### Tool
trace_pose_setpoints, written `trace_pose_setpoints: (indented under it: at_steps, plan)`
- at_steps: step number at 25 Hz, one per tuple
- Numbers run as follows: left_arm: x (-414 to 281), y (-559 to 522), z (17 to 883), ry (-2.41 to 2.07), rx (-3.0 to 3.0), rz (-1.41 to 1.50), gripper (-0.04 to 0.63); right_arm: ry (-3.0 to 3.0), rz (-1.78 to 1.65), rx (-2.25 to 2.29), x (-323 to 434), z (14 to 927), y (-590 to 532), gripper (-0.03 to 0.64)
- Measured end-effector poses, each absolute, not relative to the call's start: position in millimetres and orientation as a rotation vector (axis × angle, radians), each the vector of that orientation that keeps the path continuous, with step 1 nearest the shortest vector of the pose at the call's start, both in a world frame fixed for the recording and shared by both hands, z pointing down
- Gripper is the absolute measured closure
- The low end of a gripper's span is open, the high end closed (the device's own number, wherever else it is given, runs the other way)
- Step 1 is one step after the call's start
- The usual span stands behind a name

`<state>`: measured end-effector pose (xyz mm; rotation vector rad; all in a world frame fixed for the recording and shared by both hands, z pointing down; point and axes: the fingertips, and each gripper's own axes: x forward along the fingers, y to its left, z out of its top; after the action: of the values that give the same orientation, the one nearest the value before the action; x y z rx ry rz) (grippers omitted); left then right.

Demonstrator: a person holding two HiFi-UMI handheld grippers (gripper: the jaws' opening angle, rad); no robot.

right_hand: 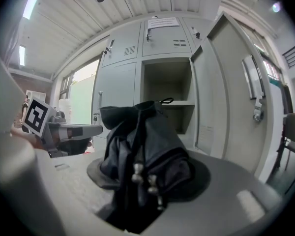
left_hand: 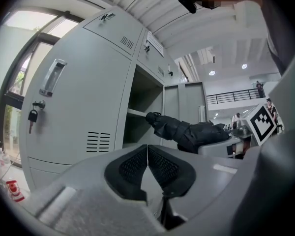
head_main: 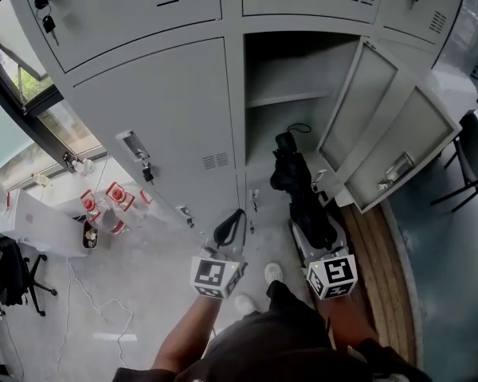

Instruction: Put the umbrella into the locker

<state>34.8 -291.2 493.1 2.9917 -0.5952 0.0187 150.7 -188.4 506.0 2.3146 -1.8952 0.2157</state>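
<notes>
A black folded umbrella (head_main: 293,180) lies level in my right gripper (head_main: 312,231), whose jaws are shut on its lower part. Its strap end points at the open locker (head_main: 291,98), just in front of the opening below the shelf. In the right gripper view the umbrella (right_hand: 142,146) fills the space between the jaws, with the open locker (right_hand: 167,90) straight behind it. My left gripper (head_main: 229,229) hangs left of the umbrella before a closed locker door, shut and holding nothing; its pads (left_hand: 137,163) meet. From that gripper the umbrella (left_hand: 187,130) shows to the right.
The open locker's door (head_main: 382,126) swings out to the right, close beside the umbrella. Closed doors with keys (head_main: 146,170) stand to the left. A dark chair (head_main: 472,159) is at the far right. An office chair (head_main: 12,275) and red-and-white items (head_main: 103,204) sit on the floor at left.
</notes>
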Motion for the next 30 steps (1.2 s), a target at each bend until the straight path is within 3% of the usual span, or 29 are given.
trace_pose_setpoints:
  at_steps: [30]
  plan:
    - [121,-370,497,-0.661,3.012,0.069,0.589,-1.914,0.289,2.283,245,519,-300,0.383]
